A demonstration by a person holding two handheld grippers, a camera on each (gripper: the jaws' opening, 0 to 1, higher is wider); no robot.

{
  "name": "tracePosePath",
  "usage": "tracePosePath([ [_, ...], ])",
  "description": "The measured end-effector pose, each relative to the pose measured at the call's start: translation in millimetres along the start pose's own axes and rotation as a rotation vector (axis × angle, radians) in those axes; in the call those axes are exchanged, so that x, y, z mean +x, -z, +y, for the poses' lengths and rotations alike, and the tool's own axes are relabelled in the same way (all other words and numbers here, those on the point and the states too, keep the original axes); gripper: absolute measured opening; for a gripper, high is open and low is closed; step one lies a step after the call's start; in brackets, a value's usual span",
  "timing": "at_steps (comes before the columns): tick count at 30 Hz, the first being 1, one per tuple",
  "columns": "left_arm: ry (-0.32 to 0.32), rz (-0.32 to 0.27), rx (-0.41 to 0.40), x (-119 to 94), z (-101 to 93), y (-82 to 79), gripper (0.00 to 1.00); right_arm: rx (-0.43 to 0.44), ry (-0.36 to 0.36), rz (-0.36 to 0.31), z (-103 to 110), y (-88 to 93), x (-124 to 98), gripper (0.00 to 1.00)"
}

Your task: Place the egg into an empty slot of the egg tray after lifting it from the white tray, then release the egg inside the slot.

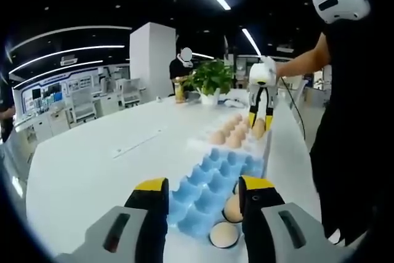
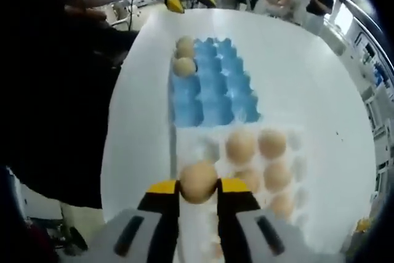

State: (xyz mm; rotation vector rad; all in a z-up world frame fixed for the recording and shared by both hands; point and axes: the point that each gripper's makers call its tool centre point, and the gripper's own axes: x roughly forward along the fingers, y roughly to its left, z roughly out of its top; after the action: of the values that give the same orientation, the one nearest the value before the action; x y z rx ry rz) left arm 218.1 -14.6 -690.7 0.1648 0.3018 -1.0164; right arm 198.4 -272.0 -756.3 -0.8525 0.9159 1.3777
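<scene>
The right gripper (image 2: 198,190) has its yellow-tipped fingers (image 2: 161,188) closed on an egg (image 2: 198,181), one on each side, holding it above the near edge of the white tray (image 2: 194,226). My guess is the lift is done and the carry comes next. To do it well, keep the grip gentle and level, travel high enough to pass over the eggs left in the white tray (image 2: 255,146), then come straight down into a hollow of the blue egg tray (image 2: 212,93) and let go only when the shell sits at the bottom. Most blue slots look free; two eggs (image 2: 183,56) sit at its far left corner, so any nearer slot serves.

The left gripper (image 1: 203,198) hovers with its fingers (image 1: 151,198) spread wide and nothing between them, just over the other end of the blue tray (image 1: 209,180), where two eggs (image 1: 229,220) lie by its right finger.

The two trays lie end to end, touching or nearly so, close to the counter (image 2: 308,72) edge beside the person (image 2: 55,90), so drifting that way risks a drop. The other side of the counter is wide and bare. Far off stand a potted plant (image 1: 212,78) and other people
</scene>
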Motion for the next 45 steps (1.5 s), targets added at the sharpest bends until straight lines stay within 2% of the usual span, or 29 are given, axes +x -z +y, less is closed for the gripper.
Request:
tracePosePath([
  [35, 0.000, 0.002, -0.002, -1.9, 1.6, 1.5, 0.46, -0.143, -0.102, -0.131, 15.9, -96.7, 54.0, 0.22],
  [45, -0.003, 0.006, -0.005, -3.5, 0.0, 2.0, 0.46, -0.163, -0.132, -0.135, 18.6, -109.1, 71.0, 0.22],
])
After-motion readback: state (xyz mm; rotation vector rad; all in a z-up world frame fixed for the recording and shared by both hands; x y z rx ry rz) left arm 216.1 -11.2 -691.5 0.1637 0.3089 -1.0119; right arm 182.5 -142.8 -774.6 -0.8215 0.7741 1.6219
